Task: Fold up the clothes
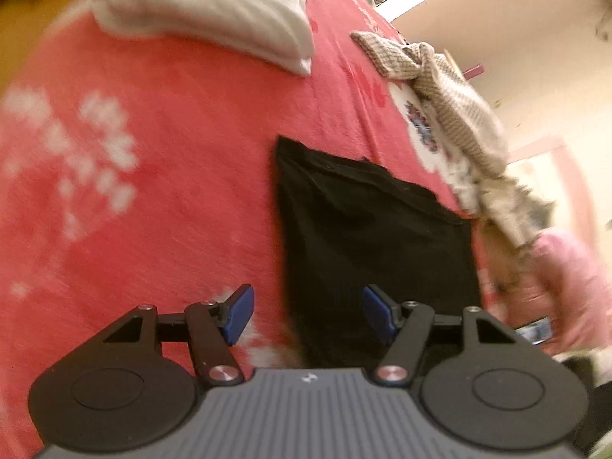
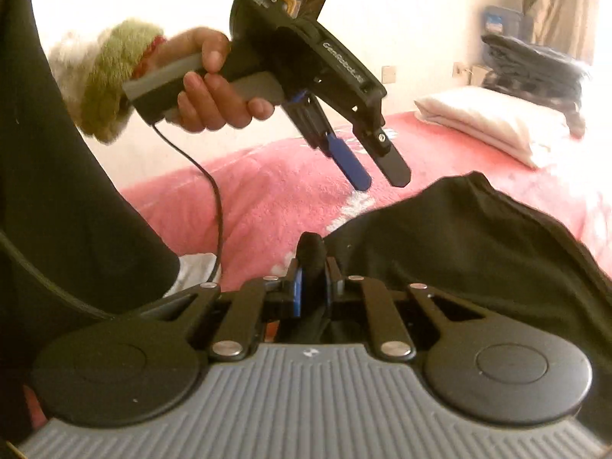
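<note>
Two grippers: right gripper (image 2: 313, 267) clamping black garment (image 2: 478, 252), left gripper (image 1: 308, 315) wide, empty.

White lettering that seems to read "GenRobot.AI" runs along the black body of the left tongs (image 2: 382, 181), held in a hand (image 2: 214, 84). The marks on the orange-edged block at its top are too blurred to read.

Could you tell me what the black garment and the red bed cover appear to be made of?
Black garment: looks like thin matte knit, possibly cotton jersey; it drapes in soft folds where the right gripper pinches it. Red bed cover: apparently plush fleece, given its fuzzy nap.
</note>
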Demonstrator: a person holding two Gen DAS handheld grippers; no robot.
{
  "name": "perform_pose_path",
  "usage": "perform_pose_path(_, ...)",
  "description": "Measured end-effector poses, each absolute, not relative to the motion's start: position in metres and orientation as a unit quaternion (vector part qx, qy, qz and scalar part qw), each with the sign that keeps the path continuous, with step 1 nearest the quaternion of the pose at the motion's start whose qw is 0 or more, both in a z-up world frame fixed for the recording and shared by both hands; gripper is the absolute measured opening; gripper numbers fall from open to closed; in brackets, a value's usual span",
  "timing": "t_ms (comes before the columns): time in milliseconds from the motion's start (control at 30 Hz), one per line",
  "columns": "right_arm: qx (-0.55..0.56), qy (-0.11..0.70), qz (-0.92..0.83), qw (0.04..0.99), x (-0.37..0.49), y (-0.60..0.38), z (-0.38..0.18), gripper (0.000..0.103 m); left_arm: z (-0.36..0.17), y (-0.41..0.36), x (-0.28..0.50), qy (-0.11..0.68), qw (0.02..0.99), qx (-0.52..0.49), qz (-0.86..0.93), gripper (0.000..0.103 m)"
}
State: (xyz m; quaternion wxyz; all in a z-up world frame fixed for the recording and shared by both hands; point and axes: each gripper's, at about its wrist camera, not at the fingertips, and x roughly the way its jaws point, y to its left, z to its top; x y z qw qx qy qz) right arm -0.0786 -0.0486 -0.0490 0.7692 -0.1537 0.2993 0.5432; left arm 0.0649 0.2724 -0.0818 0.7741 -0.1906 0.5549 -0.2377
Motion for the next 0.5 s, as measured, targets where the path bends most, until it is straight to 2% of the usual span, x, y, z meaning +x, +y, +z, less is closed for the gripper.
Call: perform_pose_path(500,-0.185,0.248,0.567,0.763,-0.103,-0.036,-0.045,0.009,-0.103,0.232,0.091,0.544,0.766,-0.209,-0.271,0.063)
